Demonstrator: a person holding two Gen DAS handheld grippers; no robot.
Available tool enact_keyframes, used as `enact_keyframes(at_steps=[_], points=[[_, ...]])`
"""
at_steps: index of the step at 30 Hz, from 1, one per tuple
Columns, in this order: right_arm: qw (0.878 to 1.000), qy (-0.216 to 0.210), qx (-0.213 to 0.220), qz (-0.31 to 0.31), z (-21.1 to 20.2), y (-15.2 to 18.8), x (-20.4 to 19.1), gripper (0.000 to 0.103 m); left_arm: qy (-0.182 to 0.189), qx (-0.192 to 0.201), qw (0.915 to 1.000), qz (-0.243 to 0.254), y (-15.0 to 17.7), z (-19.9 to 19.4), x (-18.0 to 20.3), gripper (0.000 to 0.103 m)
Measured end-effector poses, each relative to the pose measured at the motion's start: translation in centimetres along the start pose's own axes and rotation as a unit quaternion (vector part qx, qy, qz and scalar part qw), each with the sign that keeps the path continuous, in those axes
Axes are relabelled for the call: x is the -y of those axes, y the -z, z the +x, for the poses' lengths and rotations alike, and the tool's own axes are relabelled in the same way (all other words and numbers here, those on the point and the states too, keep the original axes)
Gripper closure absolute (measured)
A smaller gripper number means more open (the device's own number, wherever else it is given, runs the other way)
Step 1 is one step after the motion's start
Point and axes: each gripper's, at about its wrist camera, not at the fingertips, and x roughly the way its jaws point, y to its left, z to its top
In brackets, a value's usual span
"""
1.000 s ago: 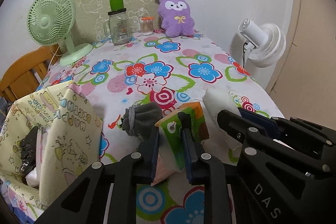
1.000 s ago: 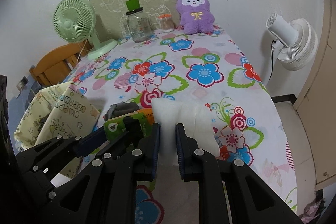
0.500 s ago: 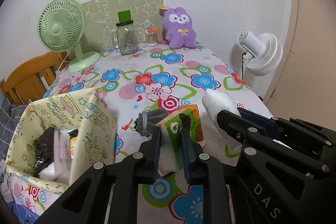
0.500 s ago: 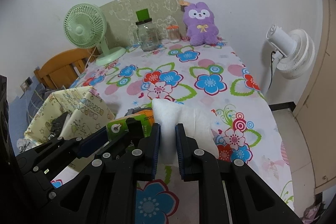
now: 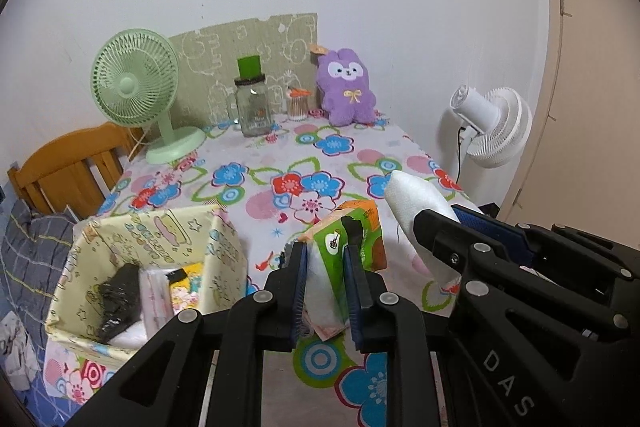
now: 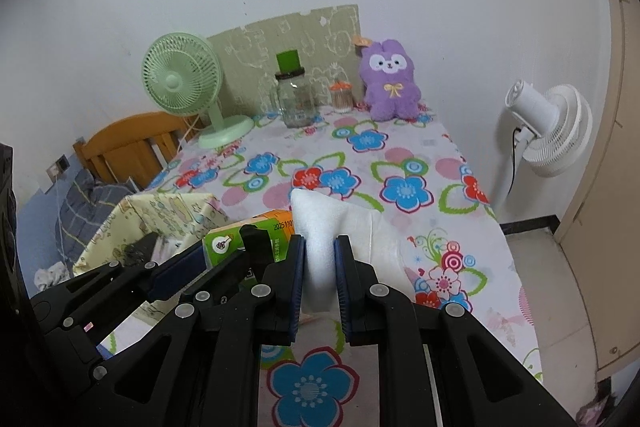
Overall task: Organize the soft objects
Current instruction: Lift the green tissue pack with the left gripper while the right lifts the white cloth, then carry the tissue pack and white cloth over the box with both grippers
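Note:
My left gripper (image 5: 325, 259) is shut on a green and orange tissue pack (image 5: 352, 239) and holds it above the floral table (image 5: 280, 155), just right of the yellow patterned storage box (image 5: 216, 251). The pack also shows in the right wrist view (image 6: 252, 235). My right gripper (image 6: 320, 259) is shut on a white foam pad (image 6: 340, 227), held above the table to the right of the tissue pack. The pad shows in the left wrist view (image 5: 416, 203). The box (image 6: 160, 211) holds a black item (image 5: 120, 295) and pink packets (image 5: 156, 299).
A green desk fan (image 5: 136, 87), a glass jar (image 5: 252, 107), a small cotton swab jar (image 5: 298, 105) and a purple plush (image 5: 348, 91) stand along the far edge. A white fan (image 5: 496, 127) stands off the table's right. A wooden chair (image 5: 68, 167) is at left.
Both grippers have risen and pulled back with their loads. The grey sock seen beside the tissue pack earlier is out of sight now. The box interior has come into view.

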Motion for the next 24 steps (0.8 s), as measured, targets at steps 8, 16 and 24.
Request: enact_keyframes(at_steps=[8, 16, 24], points=[[1.000, 0.000, 0.013, -0.008, -1.3, -0.8, -1.3, 0.085, -0.001, 0.013, 0.9999, -0.005, -0.7, -1.4, -0.9, 0.086], [1.000, -0.003, 0.019, -0.019, -1.7, -1.5, -2.9, 0.085, -0.004, 0.023, 0.9997, -0.011, -1.1, -2.1, -2.6, 0.087], [0.999, -0.012, 0.024, -0.033, -1.2, -2.4, -5.3, 0.085, -0.013, 0.030, 0.9993, -0.021, -1.6, -2.5, -5.2, 0.086]])
